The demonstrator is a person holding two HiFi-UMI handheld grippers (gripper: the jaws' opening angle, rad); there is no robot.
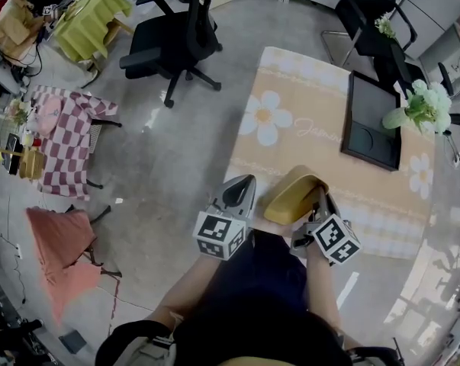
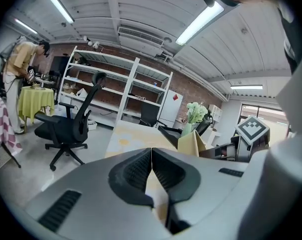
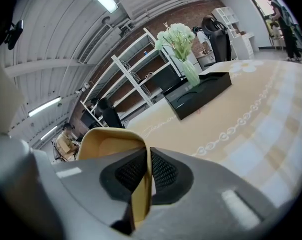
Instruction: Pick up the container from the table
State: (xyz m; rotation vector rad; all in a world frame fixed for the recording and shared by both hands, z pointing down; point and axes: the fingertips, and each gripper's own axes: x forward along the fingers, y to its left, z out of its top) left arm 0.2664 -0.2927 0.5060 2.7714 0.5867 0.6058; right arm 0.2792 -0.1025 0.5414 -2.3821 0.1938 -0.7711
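Right hand-held gripper (image 3: 147, 160): closed on the container (image 1: 294, 195). The pads clamp its thin yellow wall, one jaw inside and one outside. In the right gripper view the rim curls up and left of the jaws, with the hollow side toward the camera.

The container is at the near-left corner of the desk (image 1: 313, 105), over the beige flower-print cloth (image 1: 271, 120), and tilted. I can't tell if its base touches the cloth.

Left hand-held gripper (image 2: 152, 156): jaws together, nothing between them. In the head view it's just beside the container on its left, at the desk's near-left edge. No contact with the container that I can see. In the left gripper view the container's edge shows to the right, past the jaws.

Rest of the desk:
- black tray (image 1: 373, 119) toward the far right, well apart from the container
- vase of pale flowers (image 1: 426, 104) just beside the tray

Around the desk:
- black office chair (image 1: 175, 35) on the floor, left of the desk's far end
- table with checked cloth (image 1: 62, 136) further left
- table with green cloth (image 1: 88, 17) at top left, with a person (image 1: 12, 23) beside it
- white shelving (image 2: 118, 86) along the brick wall behind the chair, seen in the left gripper view

The holder's arms and dark lap fill the bottom of the head view.
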